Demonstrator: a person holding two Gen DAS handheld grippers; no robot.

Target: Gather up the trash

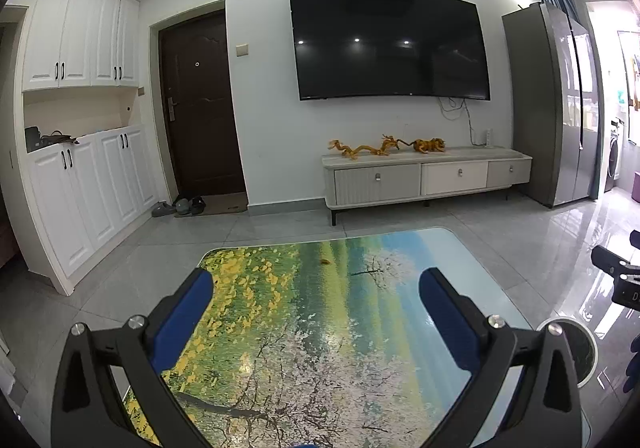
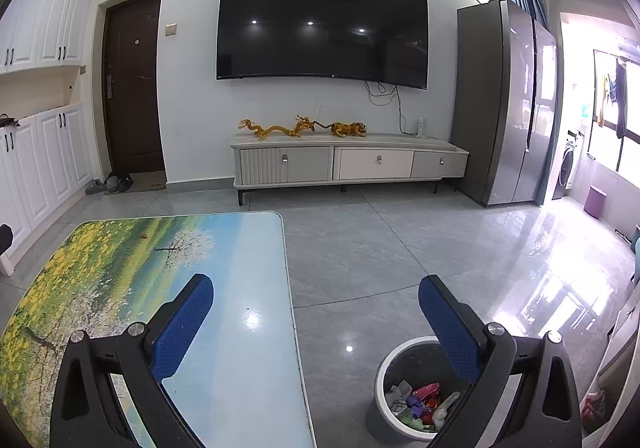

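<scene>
Blue-padded fingers (image 1: 188,312) of my left gripper (image 1: 316,308) stood wide apart with nothing between them, raised over the low rectangular table with the printed landscape top (image 1: 304,348). Through that gap I saw the yellow blossom side of the print by the table's left edge and the pale tree nearer the middle. One small brown scrap (image 1: 325,260) lay on the tabletop close to the far edge, well ahead of the pads. At the right edge of that view the white rim of the round grey waste bin (image 1: 588,348) showed on the floor just beside the table's right side.

My right gripper (image 2: 316,308) was also spread wide and empty. Its left pad (image 2: 184,324) sat over the tabletop near the right edge, and its right pad (image 2: 448,328) hung over the bin (image 2: 384,368), partly covering its opening. Inside the bin I could see a heap of crumpled wrappers and paper in red, purple, green and white (image 2: 420,400). From this camera the brown scrap (image 2: 143,235) lay near the far left corner of the tabletop (image 2: 240,288).

Beyond the table were the grey tiled floor (image 2: 380,248), a long white drawer cabinet (image 2: 348,163) and a large dark wall-mounted television (image 2: 320,23).
</scene>
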